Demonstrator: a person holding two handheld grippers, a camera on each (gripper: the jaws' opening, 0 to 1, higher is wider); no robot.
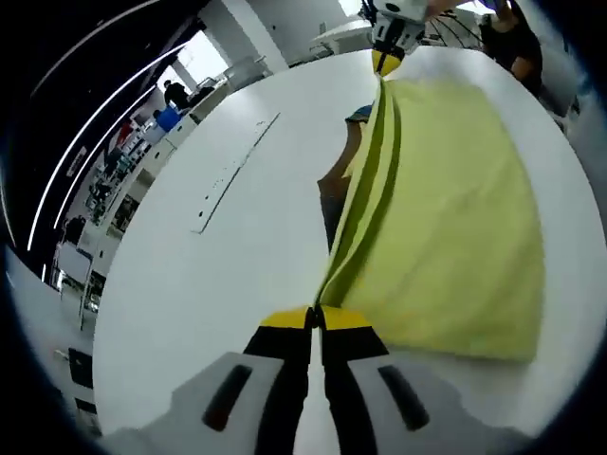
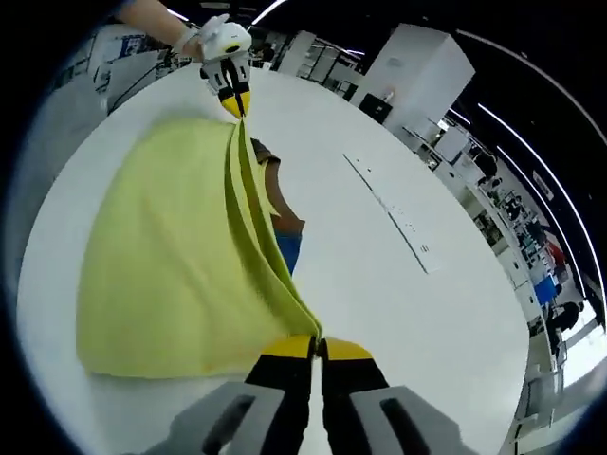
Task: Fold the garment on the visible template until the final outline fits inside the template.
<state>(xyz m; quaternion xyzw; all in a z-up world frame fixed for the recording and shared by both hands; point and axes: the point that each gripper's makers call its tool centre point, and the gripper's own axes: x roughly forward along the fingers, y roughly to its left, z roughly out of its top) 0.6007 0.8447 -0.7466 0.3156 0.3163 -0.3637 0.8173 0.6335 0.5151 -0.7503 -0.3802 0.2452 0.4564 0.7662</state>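
Both grippers are pinched tight on the same folded edge of the yellow garment (image 1: 455, 218), one at each end. In the left gripper view, the left gripper (image 1: 316, 318) has its yellow-tipped jaws closed together at the bottom centre of the frame, clamping the near corner where the layered edge bunches up. The right gripper (image 1: 386, 59) sits at the top of that frame, jaws closed on the far end of the same edge. Flip to the right gripper view and it's mirrored: the right gripper (image 2: 318, 347) is at bottom centre, clamped on its corner of the garment (image 2: 161, 275), and the left gripper (image 2: 234, 99) is up at the upper left, closed on the other end, with a bare forearm behind it. The held edge is pulled taut between the two, so the long axis runs straight from the bottom of each frame up toward the top, and the rest of the cloth spreads flat over the white table (image 1: 199, 284). Under the lifted edge there's something brown and blue peeking out, mostly covered, can't tell what it is. A faint dashed line (image 1: 232, 175) is marked on the table off to the side, well apart from the cloth.
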